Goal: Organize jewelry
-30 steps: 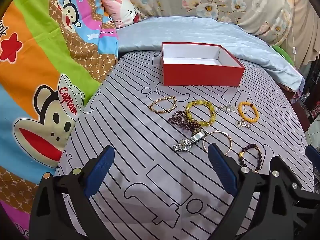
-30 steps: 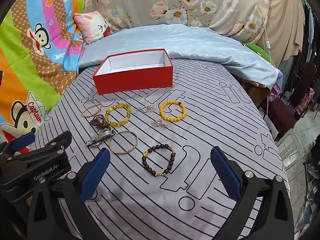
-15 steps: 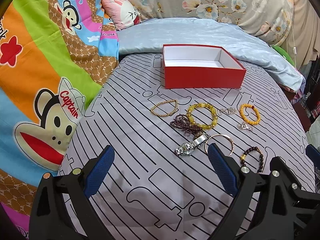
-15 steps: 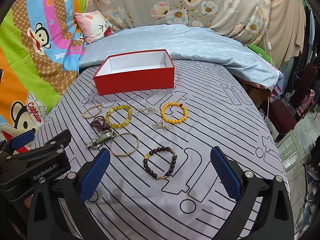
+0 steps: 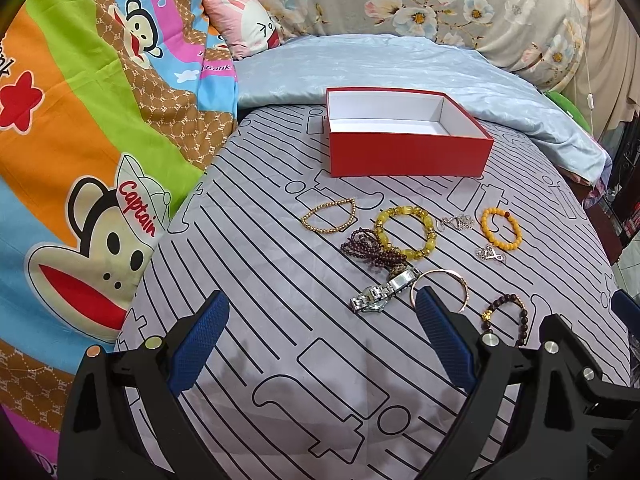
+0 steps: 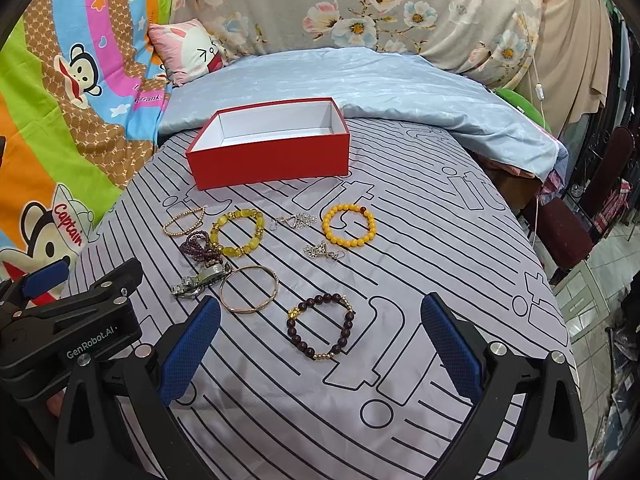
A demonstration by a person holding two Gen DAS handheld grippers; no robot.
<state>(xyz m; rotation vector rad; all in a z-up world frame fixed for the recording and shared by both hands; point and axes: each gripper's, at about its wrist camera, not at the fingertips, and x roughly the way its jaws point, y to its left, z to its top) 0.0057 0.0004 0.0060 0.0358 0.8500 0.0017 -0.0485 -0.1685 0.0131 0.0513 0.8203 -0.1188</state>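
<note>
Both my grippers have drifted a little back and up over the last second: the jewelry sits slightly lower and smaller in each wrist view than it did, and the red box (image 5: 408, 152) has slid down with it. Nothing on the bed (image 6: 420, 288) has been touched; every piece lies where it lay.

My left gripper (image 5: 320, 340) hangs wide open and empty above the striped sheet, its right finger just in front of the rose-gold bangle (image 5: 440, 286) and the silver watch (image 5: 384, 290). My right gripper (image 6: 320, 344) is equally wide open, holding nothing, with the dark bead bracelet (image 6: 320, 330) lying between its fingers but below them, not touched.

Farther off, toward the box, lie the gold bead bracelet (image 5: 330, 216), the purple bead strand (image 5: 368, 248) overlapping the yellow stone bracelet (image 5: 404, 232), two small silver charms (image 6: 296, 221), and the orange bead bracelet (image 6: 349, 226). The box stands open at the far side of the cluster, its white inside bare as far as I can see.

So the sorting has not begun. I judge the small retreat as a settling into start pose. The dark bead bracelet looks the natural first pick for my right gripper, since it lies apart from the others.
</note>
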